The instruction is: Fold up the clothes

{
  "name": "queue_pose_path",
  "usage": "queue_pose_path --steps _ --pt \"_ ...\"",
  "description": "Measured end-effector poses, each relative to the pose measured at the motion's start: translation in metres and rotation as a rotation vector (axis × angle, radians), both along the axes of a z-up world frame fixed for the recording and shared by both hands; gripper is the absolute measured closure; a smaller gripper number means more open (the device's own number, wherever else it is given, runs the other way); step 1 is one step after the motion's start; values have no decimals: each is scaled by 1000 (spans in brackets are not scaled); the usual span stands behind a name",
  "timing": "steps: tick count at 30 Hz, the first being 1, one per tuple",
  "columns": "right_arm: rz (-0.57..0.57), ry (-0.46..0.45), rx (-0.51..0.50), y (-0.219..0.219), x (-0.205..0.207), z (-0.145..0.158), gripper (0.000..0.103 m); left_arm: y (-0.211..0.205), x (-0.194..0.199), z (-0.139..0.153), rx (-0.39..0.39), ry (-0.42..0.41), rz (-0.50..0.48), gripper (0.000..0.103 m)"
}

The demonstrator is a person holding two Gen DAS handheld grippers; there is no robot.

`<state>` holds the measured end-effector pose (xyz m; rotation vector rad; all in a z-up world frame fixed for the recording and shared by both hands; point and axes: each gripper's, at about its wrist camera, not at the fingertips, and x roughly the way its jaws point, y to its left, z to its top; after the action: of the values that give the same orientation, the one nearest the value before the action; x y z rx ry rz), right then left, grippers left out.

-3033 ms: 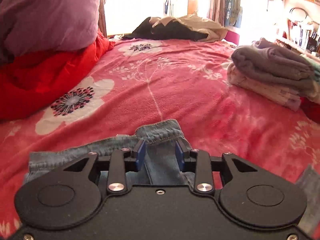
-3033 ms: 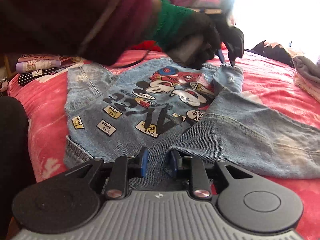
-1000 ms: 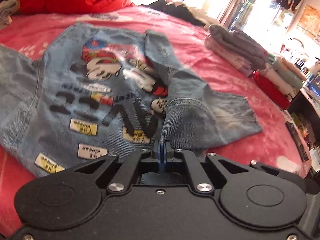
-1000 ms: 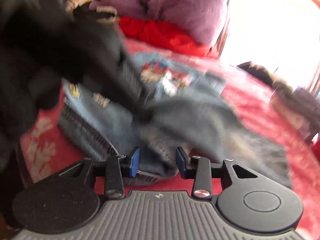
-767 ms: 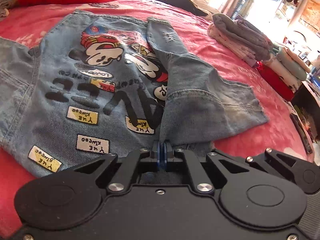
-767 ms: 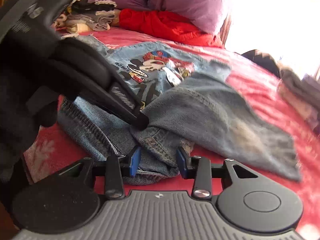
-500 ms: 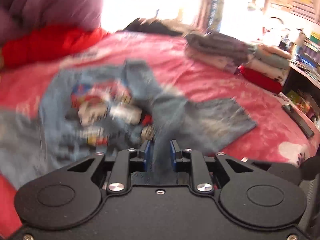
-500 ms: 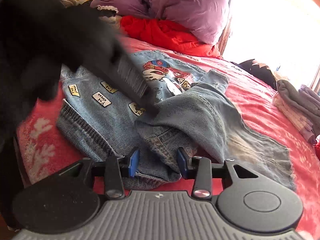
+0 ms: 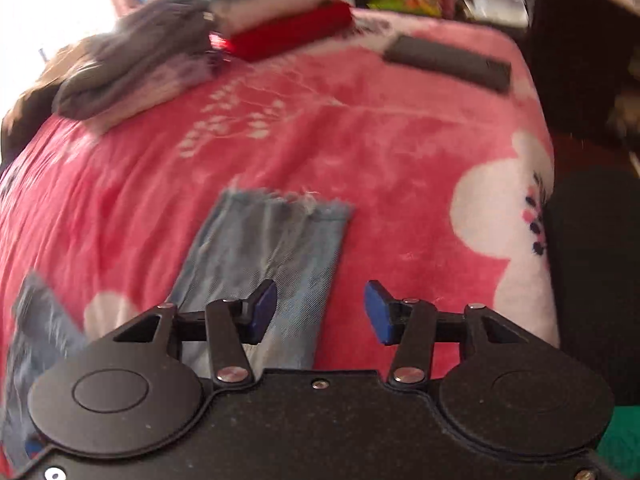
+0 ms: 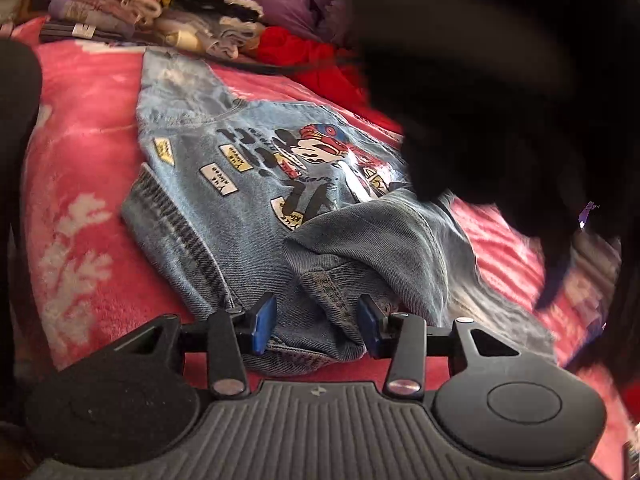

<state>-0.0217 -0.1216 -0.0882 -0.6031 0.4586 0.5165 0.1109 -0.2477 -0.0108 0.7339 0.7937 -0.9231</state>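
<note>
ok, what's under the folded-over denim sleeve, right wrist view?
The sleeve lies on the jacket back, hiding part of the cartoon print. Whatever is beneath that fold cannot be seen. The pink blanket surrounds it.

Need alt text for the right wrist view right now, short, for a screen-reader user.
An open right gripper hovers at the bunched hem of a denim jacket with cartoon patches, spread on a pink floral blanket. A blurred dark shape fills the upper right; folded clothes lie behind.

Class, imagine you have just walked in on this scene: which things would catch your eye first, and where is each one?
The denim jacket with its bright cartoon print lies spread on the pink flowered blanket, straight ahead of the open right gripper. In the left wrist view, a frayed denim sleeve stretches out under the open left gripper, with a stack of folded clothes at the blanket's far edge.
</note>
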Motion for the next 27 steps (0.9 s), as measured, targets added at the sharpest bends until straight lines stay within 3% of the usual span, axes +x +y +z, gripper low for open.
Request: queue_pose_path --steps 4,7,9,11,13,15,22,25,27 --pt "-3 10 11 0 1 0 58 -29 -2 -25 136 -84 -66 70" --pt "-4 25 27 -2 0 0 57 -37 -5 -37 221 -162 -115 82" --pt "-3 29 31 -2 1 -1 57 -38 -9 -37 239 -197 -132 96" --pt "-2 33 36 -3 4 -1 57 -34 -10 -31 224 -226 -116 101" --pt "-3 34 40 -4 4 0 57 -20 -5 -15 146 -224 -52 101" --pt "-5 36 42 -5 4 1 56 6 3 10 14 -187 56 102" --pt "-39 50 69 -9 9 5 43 173 2 104 -581 -103 480 102" --pt "-47 51 77 -11 9 7 41 253 -15 120 -749 -127 647 102" --pt "-47 44 78 -11 8 8 37 286 -25 105 -795 -119 742 102"
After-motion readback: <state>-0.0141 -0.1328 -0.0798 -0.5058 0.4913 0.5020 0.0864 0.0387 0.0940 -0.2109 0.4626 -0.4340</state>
